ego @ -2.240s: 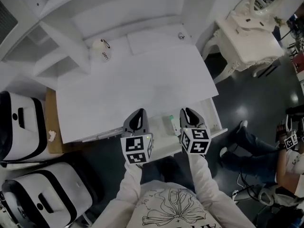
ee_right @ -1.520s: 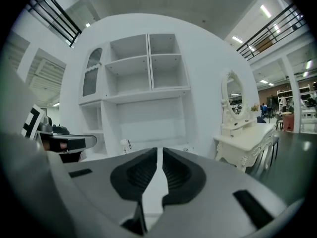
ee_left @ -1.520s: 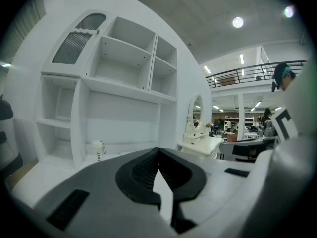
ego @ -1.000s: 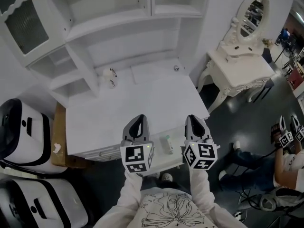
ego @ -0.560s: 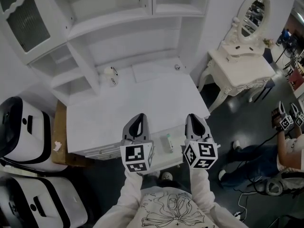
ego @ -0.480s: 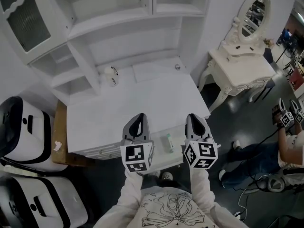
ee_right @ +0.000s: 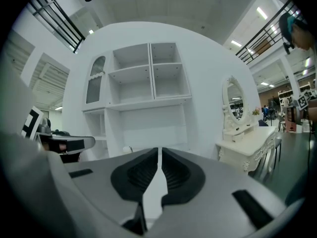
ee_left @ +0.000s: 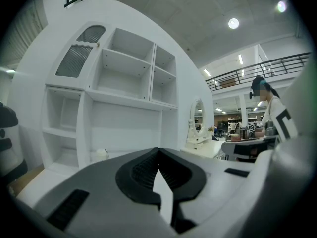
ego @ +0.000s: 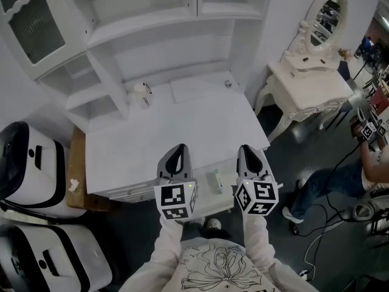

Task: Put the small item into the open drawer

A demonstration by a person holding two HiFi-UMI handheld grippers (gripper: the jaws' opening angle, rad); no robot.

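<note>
A small pale tube-shaped item [ego: 216,181] lies in the open drawer [ego: 209,198] at the white desk's front edge, between my two grippers. My left gripper [ego: 176,155] is held above the drawer's left part, jaws shut and empty. My right gripper [ego: 246,154] hovers over the drawer's right end, also shut with nothing in it. In the left gripper view, the left gripper [ee_left: 158,151] points level at the white shelf unit [ee_left: 124,98]. In the right gripper view, the right gripper [ee_right: 159,153] faces the same shelf unit [ee_right: 143,93]. The drawer is hidden in both gripper views.
A small white cup-like object [ego: 144,95] and a small knob-like thing [ego: 228,84] stand at the back of the desk top [ego: 176,132]. A white dressing table with an oval mirror [ego: 310,72] stands to the right. Black-and-white cases [ego: 30,163] sit left. A person [ego: 340,181] is at the far right.
Both grippers stay at the same place over the drawer, shut. The head view has drifted slightly. The person at the right has shifted their legs.
</note>
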